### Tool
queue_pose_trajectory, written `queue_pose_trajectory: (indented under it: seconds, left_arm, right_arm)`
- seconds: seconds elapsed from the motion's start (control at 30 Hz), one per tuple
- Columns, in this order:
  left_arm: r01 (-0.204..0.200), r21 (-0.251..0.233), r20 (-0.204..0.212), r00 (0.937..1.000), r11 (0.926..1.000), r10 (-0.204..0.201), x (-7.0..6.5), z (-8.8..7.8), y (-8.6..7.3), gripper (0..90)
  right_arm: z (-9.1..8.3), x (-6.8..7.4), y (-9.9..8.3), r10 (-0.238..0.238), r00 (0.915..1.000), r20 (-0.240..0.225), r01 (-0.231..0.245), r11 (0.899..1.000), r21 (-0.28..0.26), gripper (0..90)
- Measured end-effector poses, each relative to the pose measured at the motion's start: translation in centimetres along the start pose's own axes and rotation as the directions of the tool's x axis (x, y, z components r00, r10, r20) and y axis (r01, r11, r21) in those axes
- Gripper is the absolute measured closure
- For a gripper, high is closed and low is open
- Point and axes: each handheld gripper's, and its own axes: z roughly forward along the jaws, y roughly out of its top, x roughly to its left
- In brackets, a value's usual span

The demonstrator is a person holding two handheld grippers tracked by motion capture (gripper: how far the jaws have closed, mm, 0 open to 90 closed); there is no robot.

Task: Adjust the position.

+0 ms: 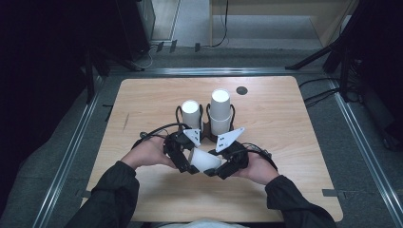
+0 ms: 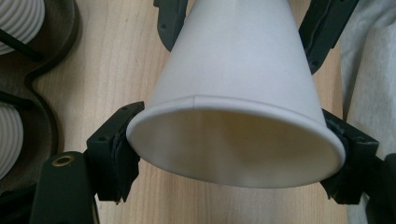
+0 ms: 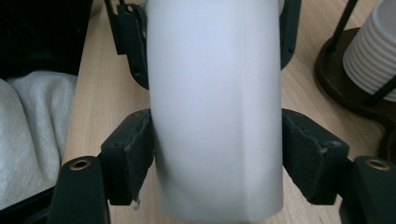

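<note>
Holding white paper cup (image 1: 205, 160) horizontal between both grippers, above near table (image 1: 285, 118) edge, 6 o'clock from cup rack (image 1: 205, 124). Left gripper (image 2: 236, 149) clamps rim end; right gripper (image 3: 217, 154) pinches body near base. Cup's long axis runs 9-to-3 o'clock, mouth facing left gripper. Both hands equally near.

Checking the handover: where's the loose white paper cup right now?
In the high view the paper cup lies on its side near the table's front edge, between left claw and right claw, before the cup holder.
</note>
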Motion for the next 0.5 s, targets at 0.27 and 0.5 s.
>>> queue_pose_trajectory:
  seconds: [0.27, 0.5]
  left_arm:
    - [0.007, -0.009, 0.01, 0.9999, 0.9999, -0.007, -0.01, 0.01, -0.07, 20.1]
    - [0.015, -0.042, 0.007, 0.9999, 0.999, -0.015, -0.07, -0.16, -0.15, 16.4]
  right_arm:
    - [-0.01, 0.08, 0.09, -0.006, 1.0, -0.006, 0.006, 1.0, 0.0, 30.8]
    - [-0.24, 0.06, 0.2, -0.01, 0.9999, -0.01, 0.01, 1.0, -0.01, 30.8]
